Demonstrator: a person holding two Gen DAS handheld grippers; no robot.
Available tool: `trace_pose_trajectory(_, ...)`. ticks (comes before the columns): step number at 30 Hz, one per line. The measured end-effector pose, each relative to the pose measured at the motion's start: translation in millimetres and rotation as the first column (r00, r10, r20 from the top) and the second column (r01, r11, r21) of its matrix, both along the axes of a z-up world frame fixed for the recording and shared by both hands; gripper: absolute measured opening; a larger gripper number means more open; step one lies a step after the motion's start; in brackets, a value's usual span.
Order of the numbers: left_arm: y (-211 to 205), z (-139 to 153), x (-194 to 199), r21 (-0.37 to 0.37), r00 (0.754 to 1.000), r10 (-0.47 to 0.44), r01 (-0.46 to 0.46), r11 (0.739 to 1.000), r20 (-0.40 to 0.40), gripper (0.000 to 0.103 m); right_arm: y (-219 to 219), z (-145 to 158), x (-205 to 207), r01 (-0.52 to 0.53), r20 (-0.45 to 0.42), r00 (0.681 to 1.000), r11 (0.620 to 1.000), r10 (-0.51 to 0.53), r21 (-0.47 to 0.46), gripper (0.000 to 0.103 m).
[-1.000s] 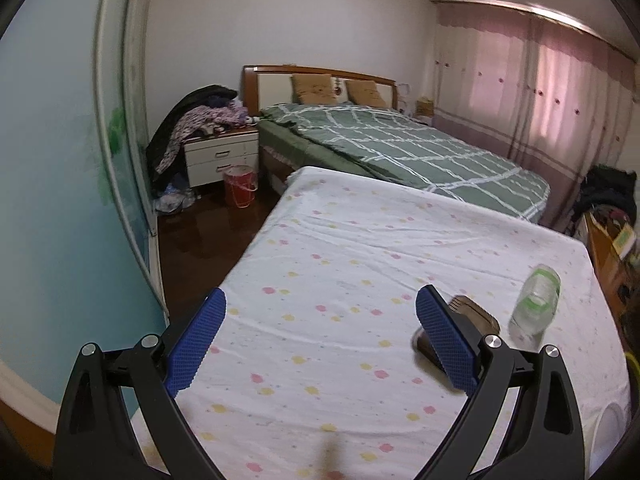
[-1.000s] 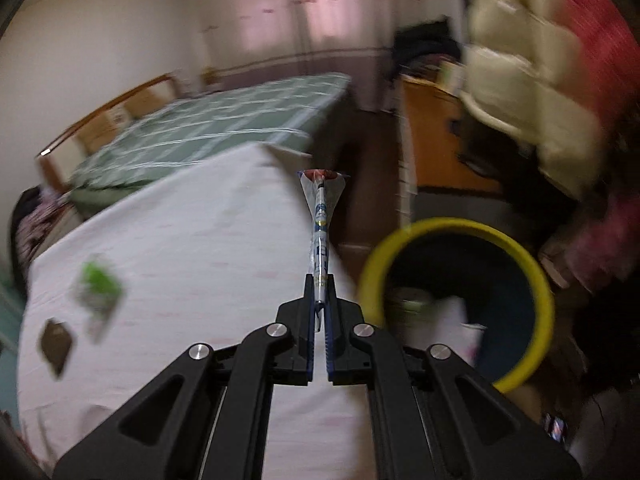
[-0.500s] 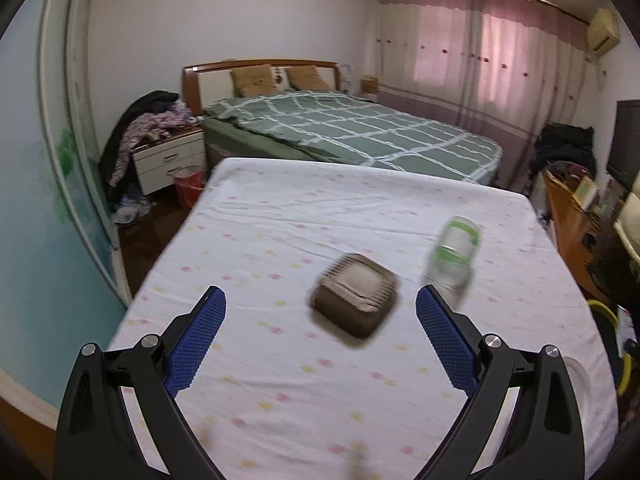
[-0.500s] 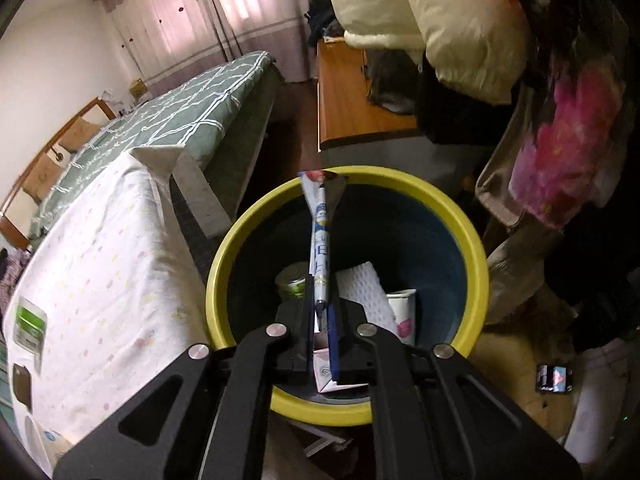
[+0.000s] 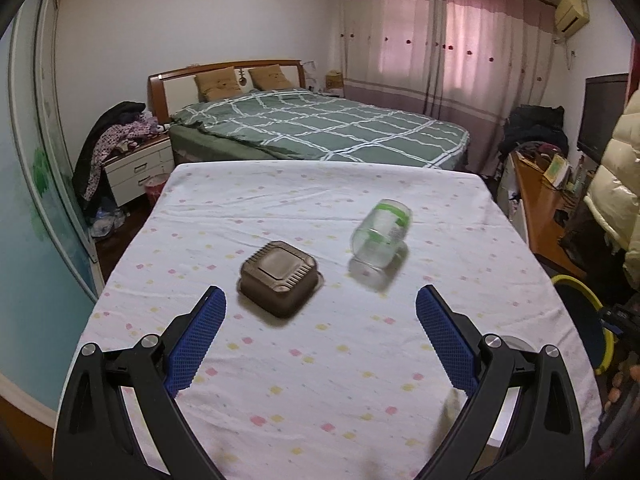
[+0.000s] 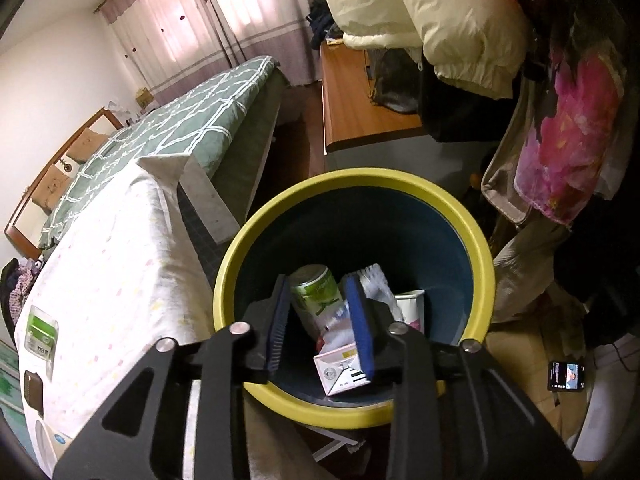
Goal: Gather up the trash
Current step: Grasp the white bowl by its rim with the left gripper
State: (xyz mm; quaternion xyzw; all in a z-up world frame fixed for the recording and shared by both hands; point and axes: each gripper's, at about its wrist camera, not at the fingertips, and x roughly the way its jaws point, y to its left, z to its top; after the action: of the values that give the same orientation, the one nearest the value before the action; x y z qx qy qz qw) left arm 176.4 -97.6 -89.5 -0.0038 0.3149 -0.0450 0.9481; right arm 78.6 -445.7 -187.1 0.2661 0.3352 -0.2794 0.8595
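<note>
My right gripper (image 6: 320, 308) is open and empty above a blue bin with a yellow rim (image 6: 476, 240). Inside the bin lie a green can (image 6: 314, 292), a white carton (image 6: 340, 372), a paper cup (image 6: 410, 304) and white paper. My left gripper (image 5: 320, 316) is open and empty over a bed with a white dotted sheet (image 5: 280, 380). A brown square container (image 5: 280, 276) lies upside down just ahead of it. A clear plastic bottle with a green label (image 5: 380, 232) lies on its side to the right of it.
A second bed with a green checked cover (image 5: 320, 128) stands behind. A wooden desk (image 6: 352, 96) and hanging clothes (image 6: 560, 128) surround the bin. A nightstand (image 5: 136, 168) piled with clothes is at the far left. The bin's rim shows in the left wrist view (image 5: 576, 284).
My right gripper swung from over the bed to above the bin and opened; the flat wrapper it held is gone from its jaws. My left gripper turned right toward the container and bottle.
</note>
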Motion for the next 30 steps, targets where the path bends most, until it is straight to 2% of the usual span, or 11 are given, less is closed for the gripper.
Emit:
trace_pose_trajectory(7,-28.2,-5.1,-30.6,-0.045,0.991,-0.129,0.127,0.991,-0.047,0.095,3.9,2.6,-2.0,-0.009,0.017,1.0,1.0,0.009,-0.019,0.037)
trace_pose_trajectory(14,-59.5,-20.8,-65.9,-0.071,0.966,-0.236,0.229,0.971,-0.104,0.095,2.5,1.7,-1.1,-0.039,0.039,0.999,0.999,0.038,0.006,0.037)
trace_pose_trajectory(17,-70.7,-28.3,-67.5,-0.051,0.961,-0.244,0.24,0.969,-0.128,0.095,4.3,2.9,-1.5,-0.05,0.049,0.998,0.999,0.05,0.001,0.037)
trace_pose_trajectory(21,-83.2,-37.0,-64.3,-0.076,0.942,-0.287,0.278,0.958,-0.174,0.095,5.8,3.2,-0.4,-0.066,0.055,0.996,0.998,0.066,0.002,0.038)
trace_pose_trajectory(24,-96.2,-46.7,-62.3,-0.055,0.932,-0.306,0.301,0.952,-0.196,0.095,4.3,2.2,-0.5,-0.075,0.064,0.995,0.997,0.074,0.015,0.038)
trace_pose_trajectory(30,-102.9,-66.1,-46.0,-0.06,0.927,-0.275,0.269,0.961,-0.254,0.095,4.4,1.9,-0.1,-0.088,0.074,0.994,0.996,0.086,0.021,0.038)
